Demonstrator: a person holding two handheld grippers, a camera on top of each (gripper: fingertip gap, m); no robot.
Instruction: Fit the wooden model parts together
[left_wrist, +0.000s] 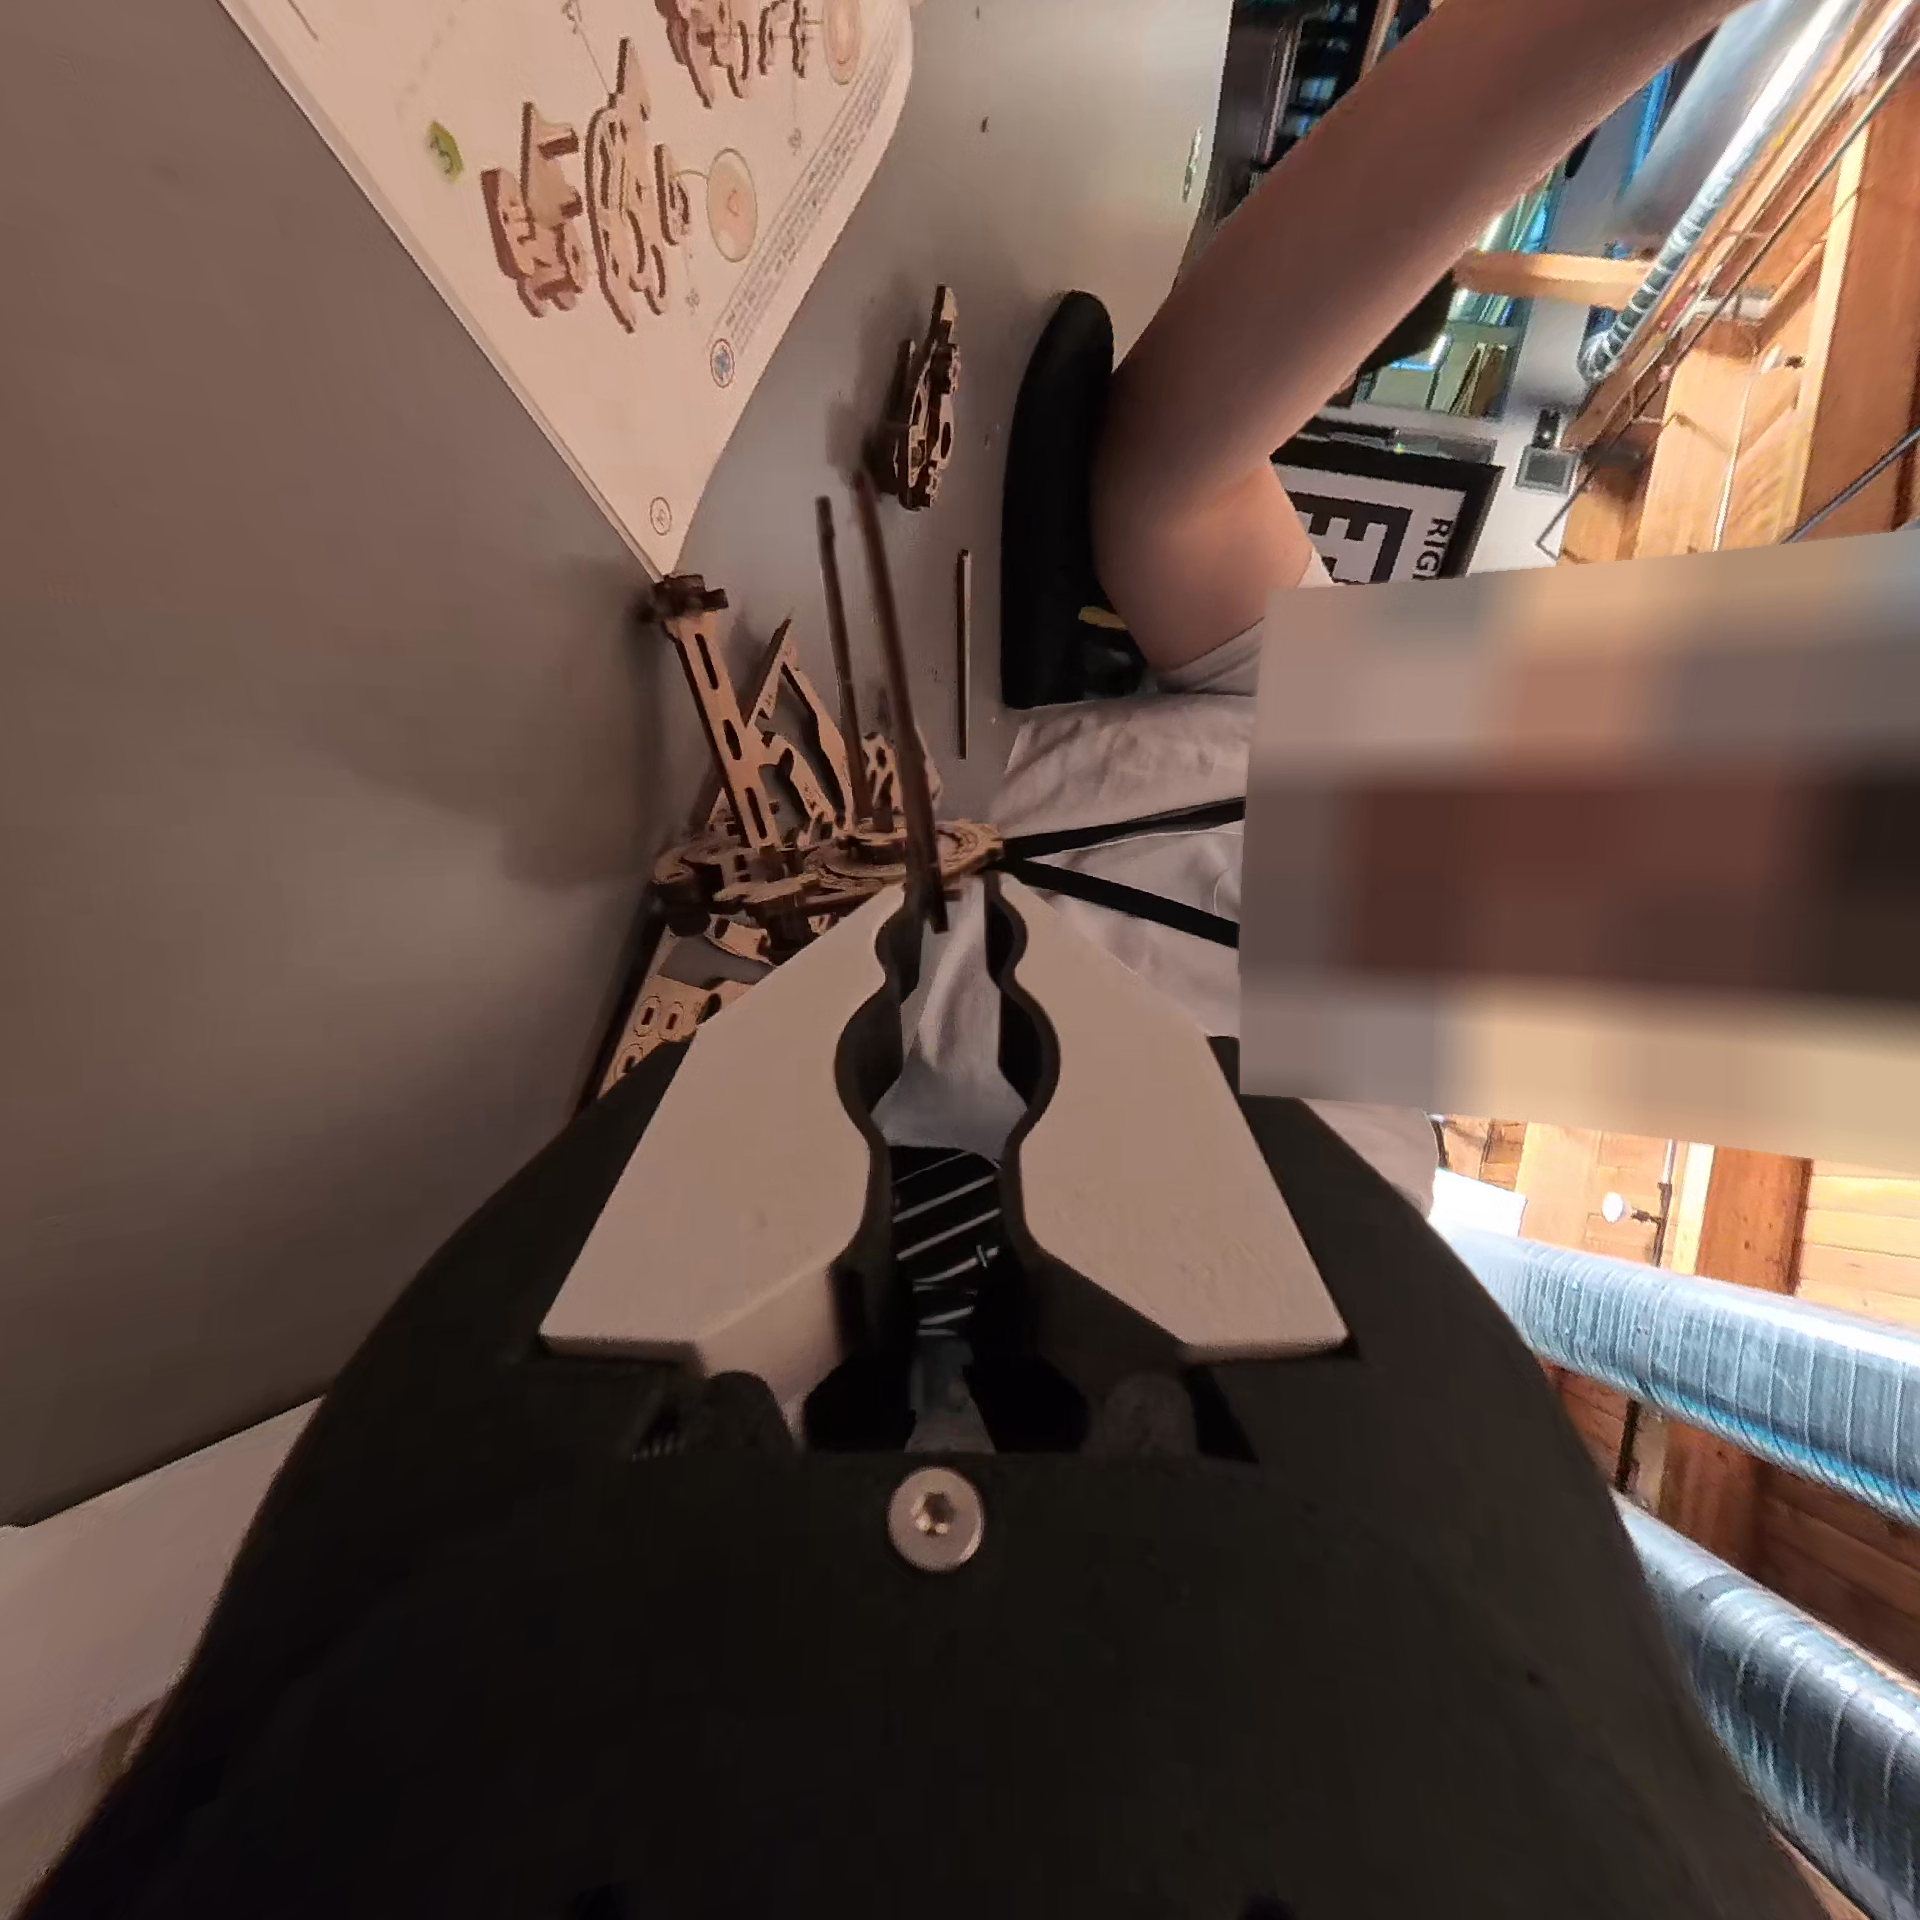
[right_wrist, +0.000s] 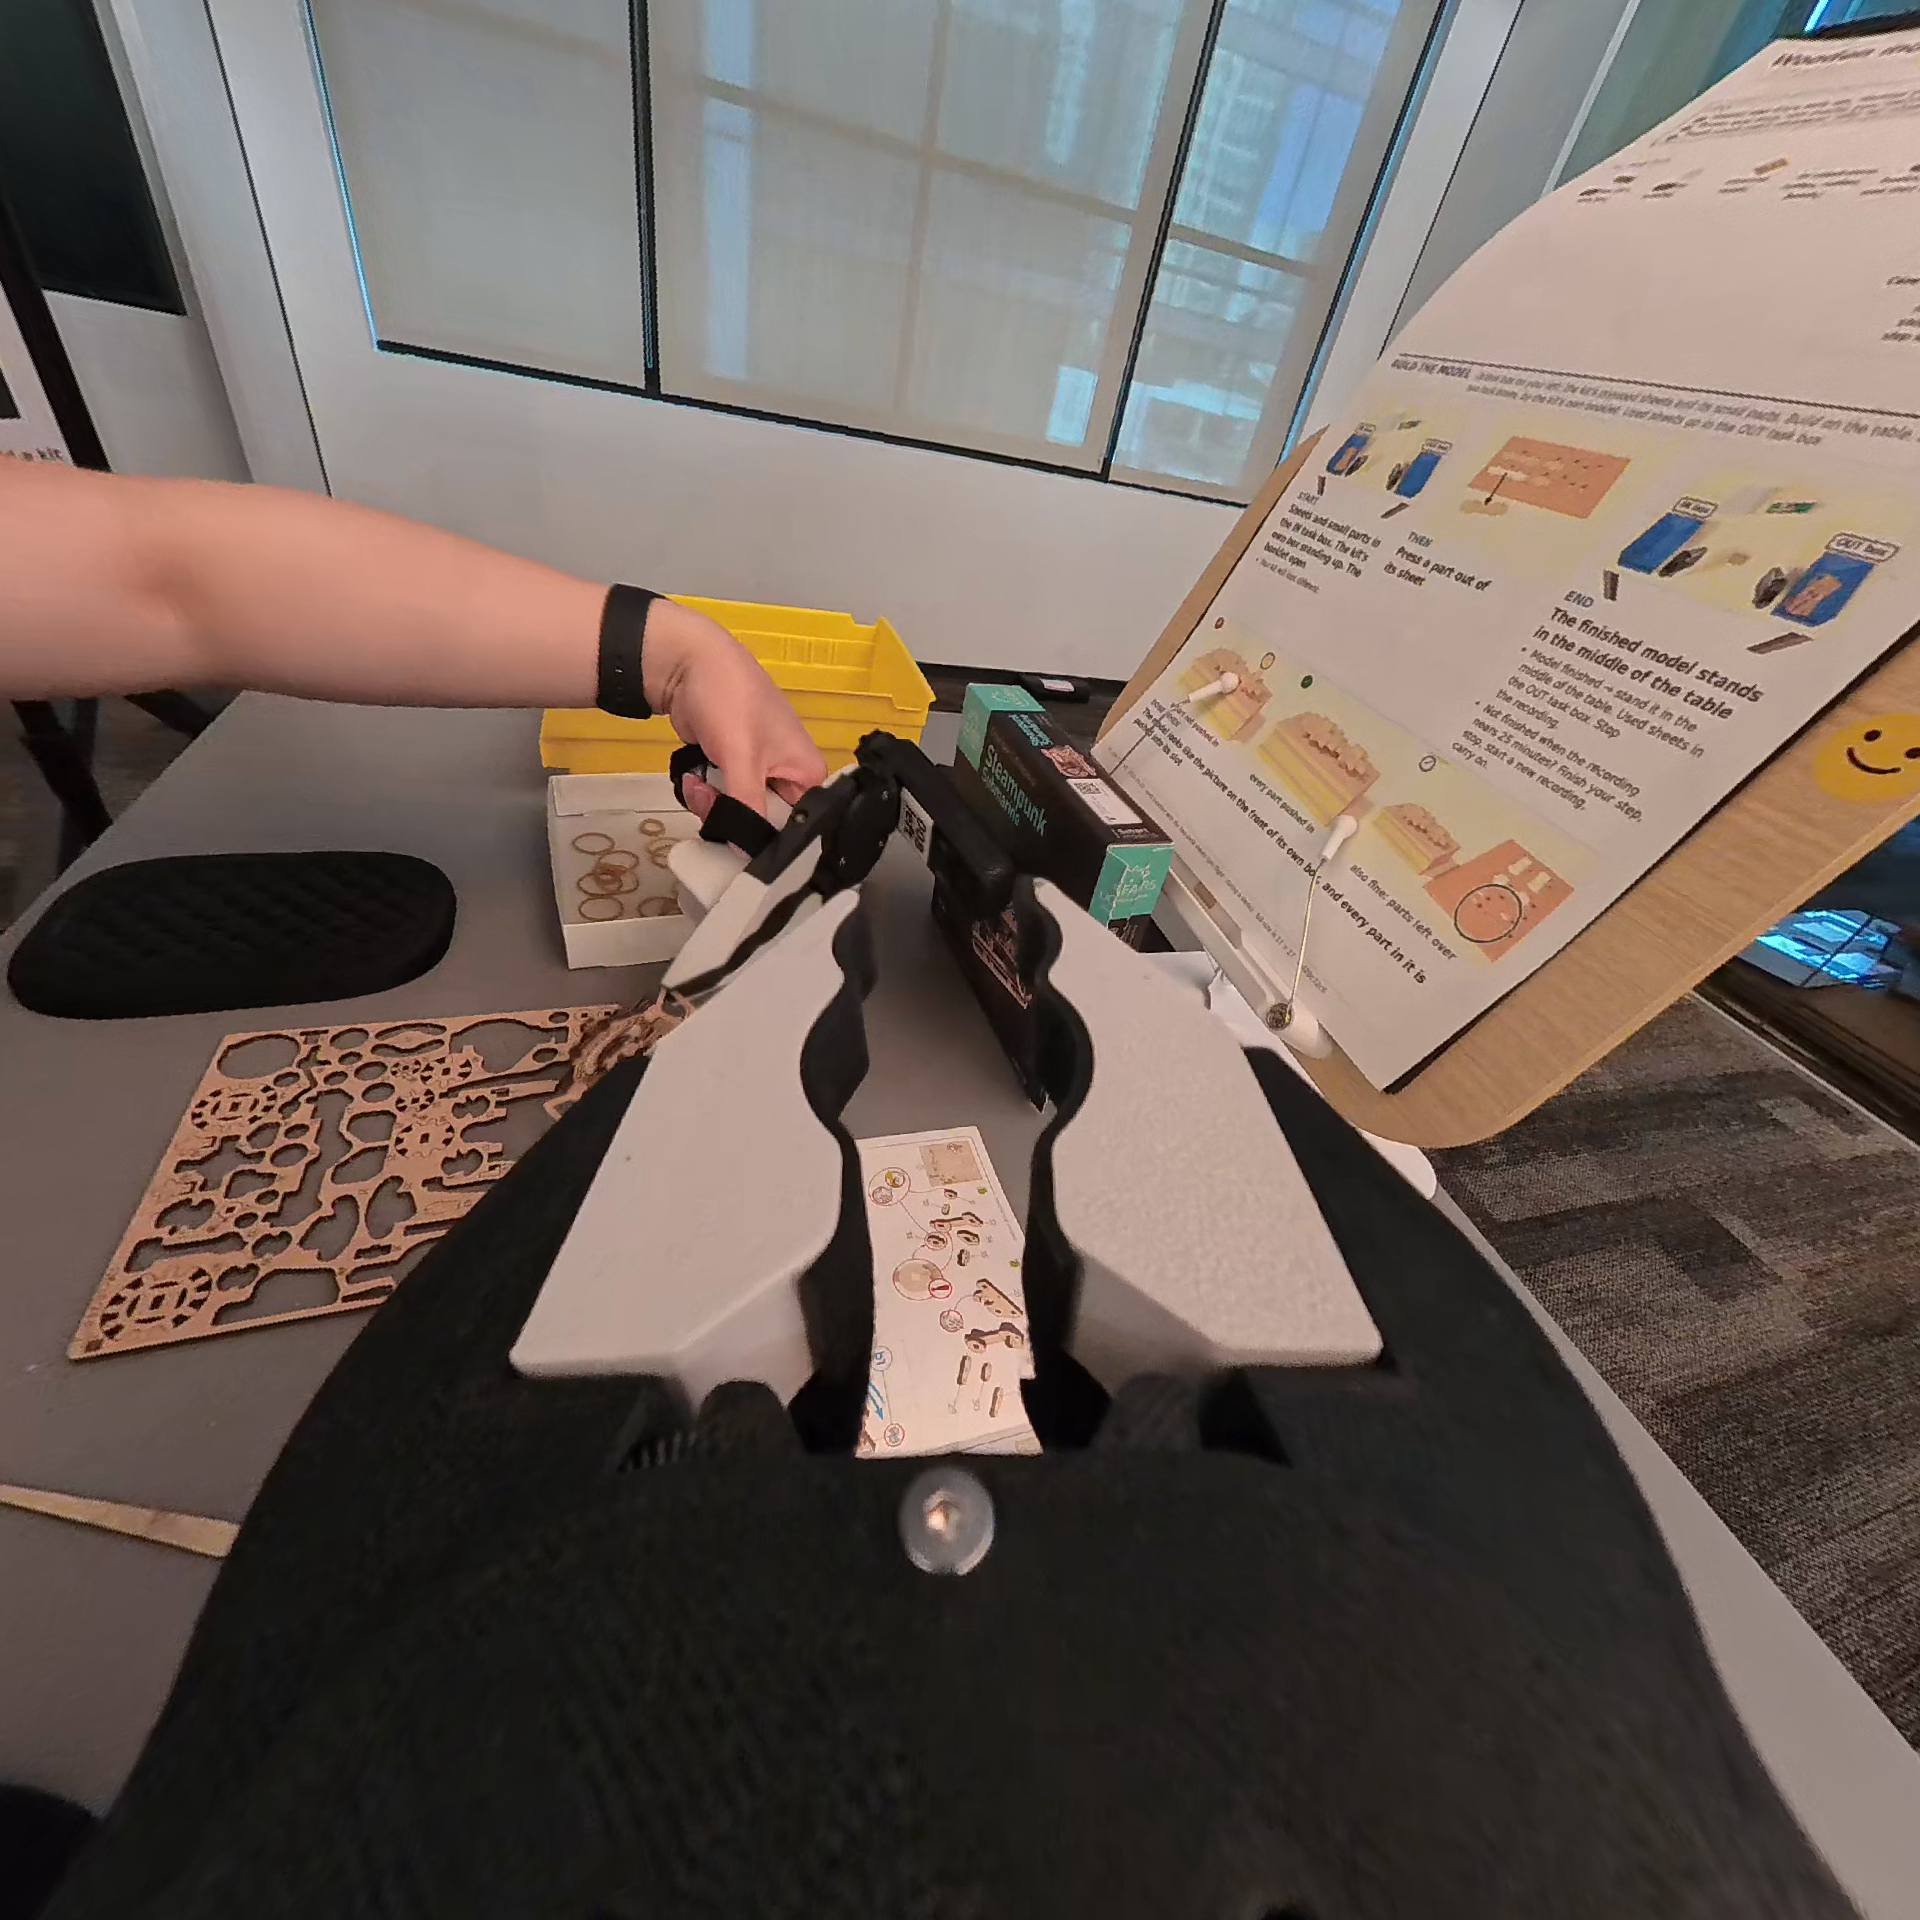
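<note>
Wooden model parts clustered on the grey table, just past the left gripper, beside the instruction booklet. Left jaws narrowly parted, a thin dark stick at the tips; whether gripped, cannot tell. Right gripper open, empty, above the table, near the punched-out wooden sheet.

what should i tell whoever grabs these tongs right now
Left tongs: tips at a thin stick by the half-built model; grip unclear.
Right tongs: open, empty, above the booklet.
Punched-out sheet lies beside the booklet; a smaller built piece and a loose stick lie on the table.
Done: part of the model. Left: join the remaining pieces.
</note>
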